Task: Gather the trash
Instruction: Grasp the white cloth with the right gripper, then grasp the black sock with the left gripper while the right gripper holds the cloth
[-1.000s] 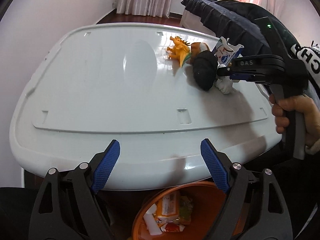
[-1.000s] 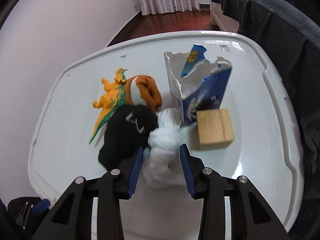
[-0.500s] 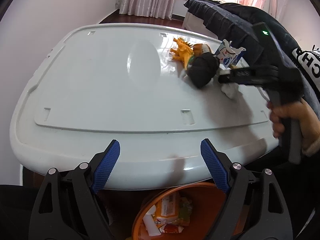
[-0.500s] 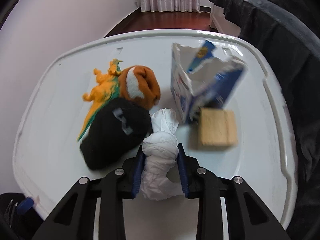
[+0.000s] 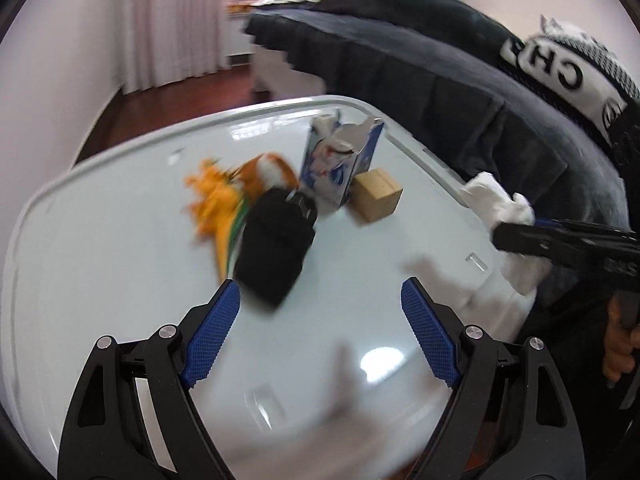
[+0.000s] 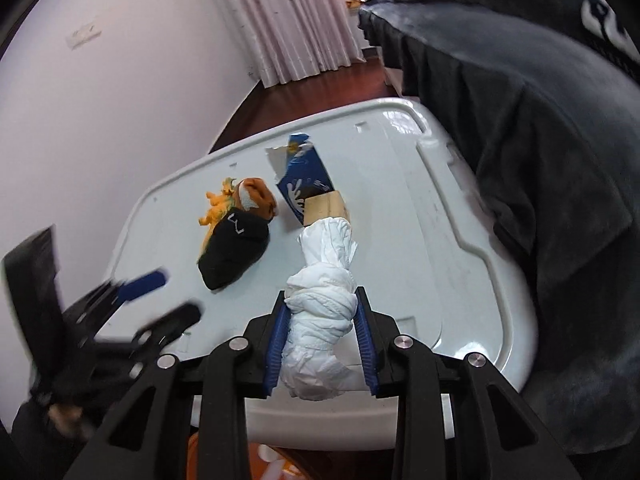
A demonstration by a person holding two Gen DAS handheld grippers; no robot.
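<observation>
- The right claw (image 6: 322, 342) is clamped on a wad of white tissue (image 6: 320, 312); its jaws have just been closing, and the blue pads now press both sides of the knotted middle.
- The wad is clear of the table (image 6: 420, 240), hanging over its near edge, with a loose tail poking out ahead of the pads.
- It looks light, soft and crushable, so I'd judge a squeeze at the tight knot holds best; the floppy ends would likely slip or tear.
- The left claw (image 5: 320, 332) stands wide apart with nothing between its pads, hovering above the table just short of a black sock (image 5: 276, 248).
- Beyond the sock lie an orange toy dinosaur (image 5: 216, 204), a brown and white sock (image 5: 268, 168), a torn blue and white carton (image 5: 340, 164) standing upright, and a small wooden block (image 5: 376, 194) just beside it.
- The carton looks like the next piece of trash: light, stiff but dented, best gripped across its thin open walls.
- An orange bin (image 6: 276, 462) shows under the table edge, partly hidden.
</observation>
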